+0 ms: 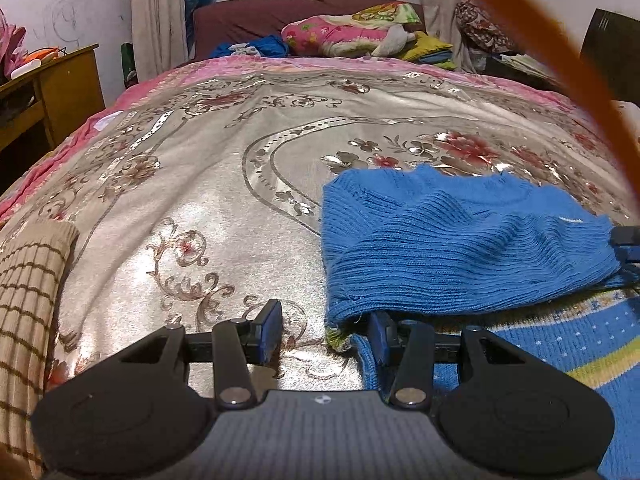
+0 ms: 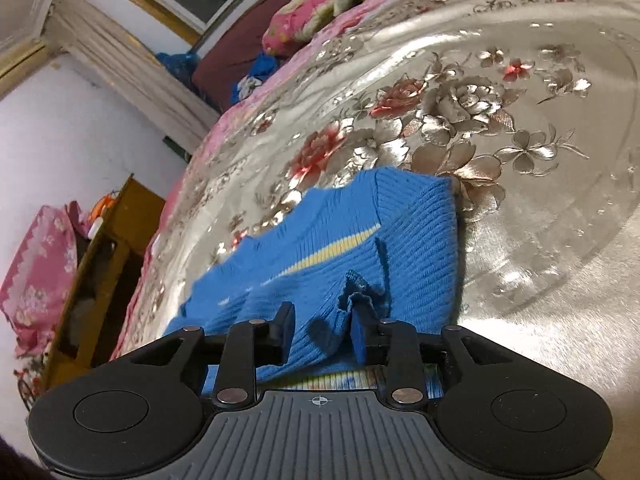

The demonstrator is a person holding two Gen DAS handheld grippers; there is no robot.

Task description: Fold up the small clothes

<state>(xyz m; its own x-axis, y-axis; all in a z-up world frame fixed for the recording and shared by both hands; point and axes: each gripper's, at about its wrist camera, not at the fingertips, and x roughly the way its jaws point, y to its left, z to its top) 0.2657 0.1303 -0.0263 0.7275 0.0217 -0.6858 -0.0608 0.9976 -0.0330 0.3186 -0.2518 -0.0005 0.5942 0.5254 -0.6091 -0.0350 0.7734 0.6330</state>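
A small blue knit sweater with yellow and white bands lies on the silver floral bedspread, its ribbed part folded over the patterned part. My left gripper is open at the sweater's near left edge, its right finger under the fold's rim. In the right wrist view the sweater lies just ahead, and my right gripper is open with blue knit bunched between its fingers. The right gripper's tip shows at the far right of the left wrist view.
A beige checked garment lies at the bed's left edge. A wooden desk stands to the left. Pillows and clothes pile at the head of the bed. An orange cable crosses the upper right.
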